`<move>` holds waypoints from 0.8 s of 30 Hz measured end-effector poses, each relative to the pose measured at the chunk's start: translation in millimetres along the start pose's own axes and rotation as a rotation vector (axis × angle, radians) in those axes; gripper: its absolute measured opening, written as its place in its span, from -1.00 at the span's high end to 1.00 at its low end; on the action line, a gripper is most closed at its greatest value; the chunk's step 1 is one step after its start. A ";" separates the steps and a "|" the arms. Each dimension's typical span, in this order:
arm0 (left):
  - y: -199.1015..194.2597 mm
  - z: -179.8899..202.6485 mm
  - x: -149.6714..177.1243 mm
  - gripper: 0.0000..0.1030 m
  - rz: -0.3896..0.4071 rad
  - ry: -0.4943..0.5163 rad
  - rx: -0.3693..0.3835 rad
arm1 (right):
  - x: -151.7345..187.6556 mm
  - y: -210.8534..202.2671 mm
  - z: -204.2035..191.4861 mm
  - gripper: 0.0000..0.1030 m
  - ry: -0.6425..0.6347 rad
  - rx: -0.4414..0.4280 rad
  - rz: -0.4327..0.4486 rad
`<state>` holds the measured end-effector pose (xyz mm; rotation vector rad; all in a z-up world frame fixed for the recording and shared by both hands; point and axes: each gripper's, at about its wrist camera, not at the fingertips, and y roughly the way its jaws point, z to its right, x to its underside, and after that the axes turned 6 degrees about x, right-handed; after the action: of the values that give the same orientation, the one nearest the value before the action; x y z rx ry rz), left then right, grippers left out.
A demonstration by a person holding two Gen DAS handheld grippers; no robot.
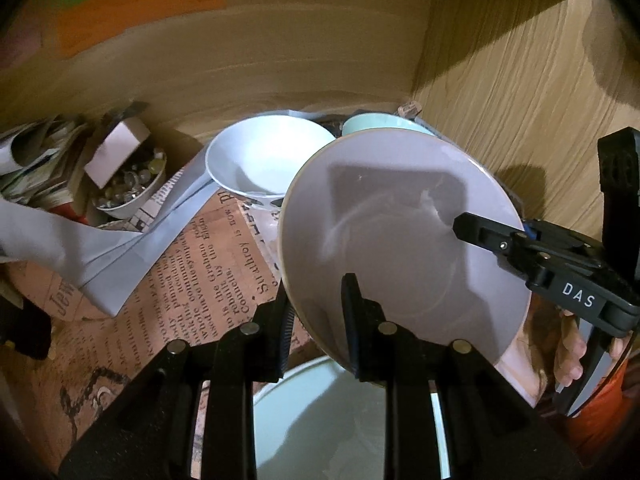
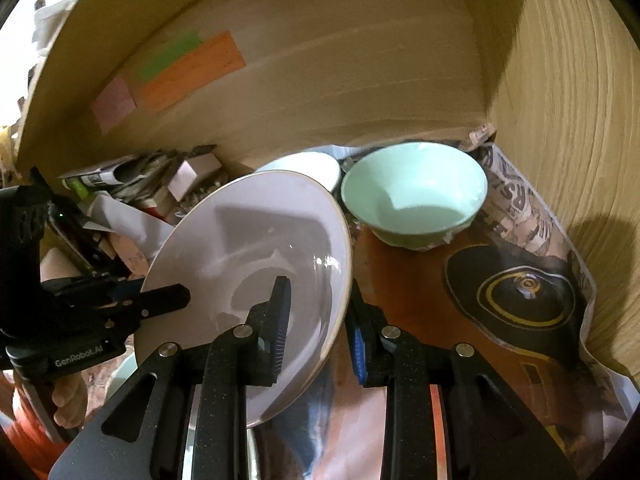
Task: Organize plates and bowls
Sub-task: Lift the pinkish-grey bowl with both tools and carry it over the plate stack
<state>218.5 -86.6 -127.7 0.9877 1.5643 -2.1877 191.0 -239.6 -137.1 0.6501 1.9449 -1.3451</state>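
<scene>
The lettering "DAS" is read in white on the body of the right tongs in the left wrist view, and "GenRobot.AI" is read on the body of the left tongs in the right wrist view. Printed newspaper is laid over the shelf floor; old-style headlines are seen on it, but only scraps of words can be made out.

A pale lilac plate is held tilted above the shelf floor by both tongs. Its near rim is clamped between the narrowly closed fingers of the left tongs, one finger lying on the plate's face and the other behind it. Its opposite rim is clamped in the same way by the right tongs, one pad resting inside the dish and the blue-padded finger under the rim.

Directly below the plate, at the near edge, part of a pale green dish is seen; nothing is visible in it.

Farther back, a white bowl stands empty near the back wall, and a mint green bowl stands empty beside it toward the right back corner. At the left back, a small white bowl is filled with small roundish beads or buttons, a folded card lying on top, with a bundle of papers beside it.

Coloured sticky notes are stuck to the back wall; their writing cannot be read.
</scene>
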 end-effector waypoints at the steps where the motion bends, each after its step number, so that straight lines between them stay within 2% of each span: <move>1: -3.6 -0.9 1.1 0.56 0.007 -0.004 0.000 | 0.4 -1.8 -2.5 0.53 -0.005 -0.002 0.002; 14: -56.1 -21.1 34.4 0.56 0.083 -0.076 -0.037 | 12.0 -15.4 -49.2 0.53 -0.072 -0.051 0.018; 24: -96.4 -39.7 72.6 0.56 0.128 -0.133 -0.112 | 26.1 -16.6 -96.9 0.53 -0.134 -0.117 0.007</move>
<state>124.5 -2.3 -113.5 0.8643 1.5021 -2.0130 138.2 -153.6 -123.9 0.4977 1.8949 -1.2279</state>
